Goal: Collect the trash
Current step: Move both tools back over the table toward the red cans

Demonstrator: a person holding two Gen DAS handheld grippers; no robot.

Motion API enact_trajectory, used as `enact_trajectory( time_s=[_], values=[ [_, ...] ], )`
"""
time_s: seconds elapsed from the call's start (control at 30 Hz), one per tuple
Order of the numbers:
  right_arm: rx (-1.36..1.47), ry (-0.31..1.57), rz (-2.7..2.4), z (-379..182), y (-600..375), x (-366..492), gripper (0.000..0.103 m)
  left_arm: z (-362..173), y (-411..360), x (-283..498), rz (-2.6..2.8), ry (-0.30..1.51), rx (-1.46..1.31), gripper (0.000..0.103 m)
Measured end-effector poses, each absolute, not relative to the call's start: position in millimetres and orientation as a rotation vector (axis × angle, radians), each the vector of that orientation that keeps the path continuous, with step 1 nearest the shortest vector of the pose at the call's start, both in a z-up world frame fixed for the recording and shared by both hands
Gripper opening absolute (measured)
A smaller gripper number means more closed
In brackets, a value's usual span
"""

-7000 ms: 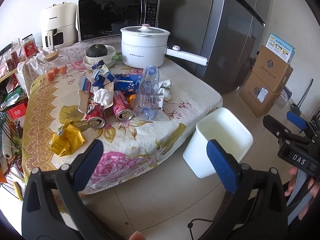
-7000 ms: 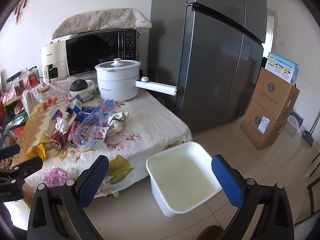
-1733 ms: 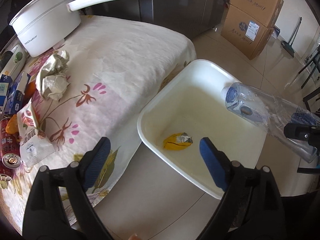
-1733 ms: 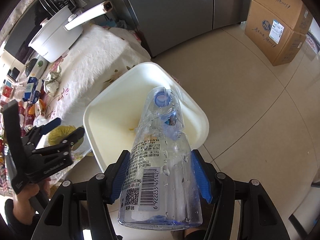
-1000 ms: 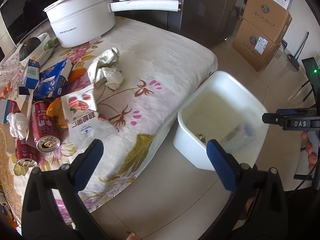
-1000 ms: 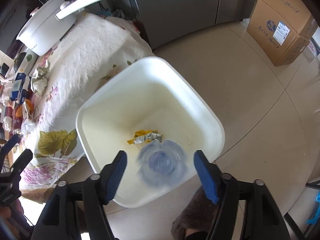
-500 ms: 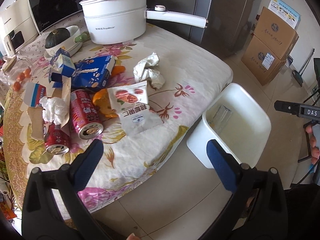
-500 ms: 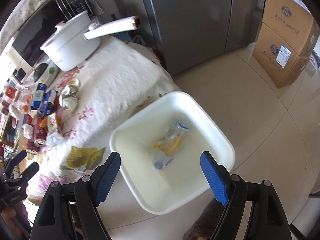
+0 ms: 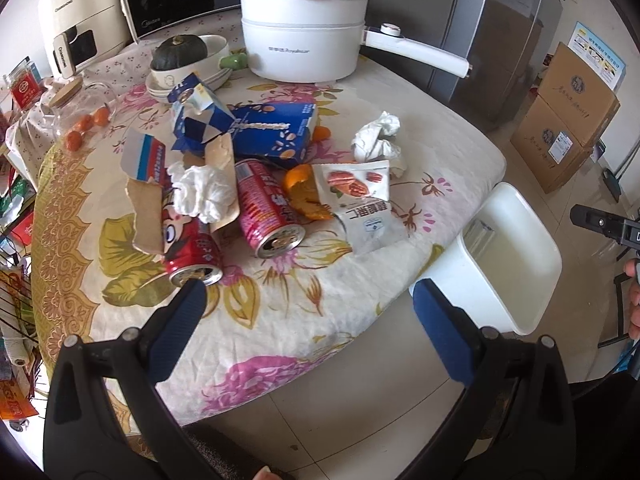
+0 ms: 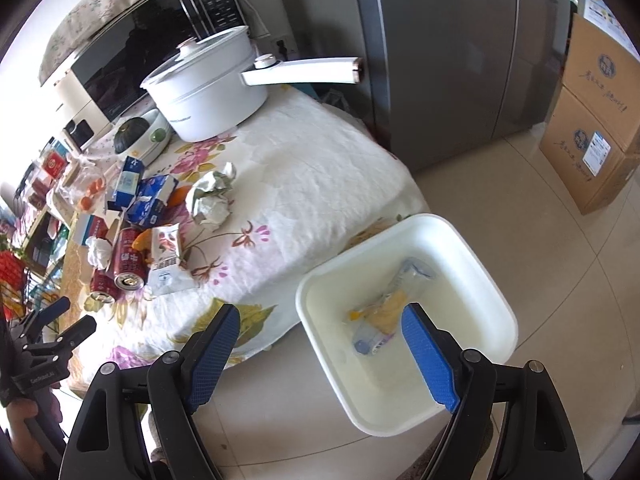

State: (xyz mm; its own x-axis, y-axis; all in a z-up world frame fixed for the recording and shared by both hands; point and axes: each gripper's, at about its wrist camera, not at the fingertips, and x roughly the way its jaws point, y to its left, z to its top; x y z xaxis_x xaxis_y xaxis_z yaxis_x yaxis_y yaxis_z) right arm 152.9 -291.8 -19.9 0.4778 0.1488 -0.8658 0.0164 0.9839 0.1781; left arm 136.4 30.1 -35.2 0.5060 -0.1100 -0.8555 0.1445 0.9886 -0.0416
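Note:
A white bin (image 10: 476, 260) stands on the floor beside the table and holds a clear plastic bottle (image 10: 400, 300) lying on a yellow wrapper (image 10: 386, 306). My right gripper (image 10: 320, 344) is open and empty above the bin's near edge. My left gripper (image 9: 310, 312) is open and empty, facing the table's trash pile: two red cans (image 9: 266, 210) (image 9: 192, 254), a white snack packet (image 9: 366, 206), crumpled tissues (image 9: 204, 194) (image 9: 378, 142), blue cartons (image 9: 274, 134) and orange peel (image 9: 304, 194). The bin also shows in the left wrist view (image 9: 532, 240).
A white pot (image 9: 304, 34) with a long handle, a squash in a bowl (image 9: 180, 54), a microwave (image 10: 132, 52) and a jar (image 9: 82, 116) sit at the back of the table. A grey fridge (image 10: 460, 52) and cardboard boxes (image 10: 592, 128) stand on the right.
The right gripper let the bottle drop into the bin and has pulled back. The left gripper has swung from the bin towards the trash pile on the table.

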Motion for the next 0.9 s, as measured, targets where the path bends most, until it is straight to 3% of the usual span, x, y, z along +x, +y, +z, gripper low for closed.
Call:
enact_trajectory(
  time_s=[0.47, 0.53, 0.6, 0.8, 0.9],
  values=[
    [0.131, 1.102, 0.129, -30.9, -244.5, 170.2, 0.085, -42.8, 128.0, 159.4, 0.017, 1.038, -0.225, 0.102],
    [0.131, 1.105, 0.139, -31.8, -237.6, 173.6, 0.085, -52.6, 136.8, 162.8, 0.018, 1.066, -0.296, 0.098],
    [0.128, 1.106, 0.149, -32.6, -230.8, 176.7, 0.085, -64.5, 140.1, 166.1, 0.003, 1.097, -0.341, 0.085],
    [0.123, 1.112, 0.181, -35.7, -209.4, 184.0, 0.085, -90.0, 131.5, 174.8, -0.02, 1.141, -0.357, 0.069],
    [0.122, 1.117, 0.196, -38.0, -198.7, 186.2, 0.085, -94.1, 128.7, 179.7, -0.022, 1.132, -0.343, 0.065]
  ],
)
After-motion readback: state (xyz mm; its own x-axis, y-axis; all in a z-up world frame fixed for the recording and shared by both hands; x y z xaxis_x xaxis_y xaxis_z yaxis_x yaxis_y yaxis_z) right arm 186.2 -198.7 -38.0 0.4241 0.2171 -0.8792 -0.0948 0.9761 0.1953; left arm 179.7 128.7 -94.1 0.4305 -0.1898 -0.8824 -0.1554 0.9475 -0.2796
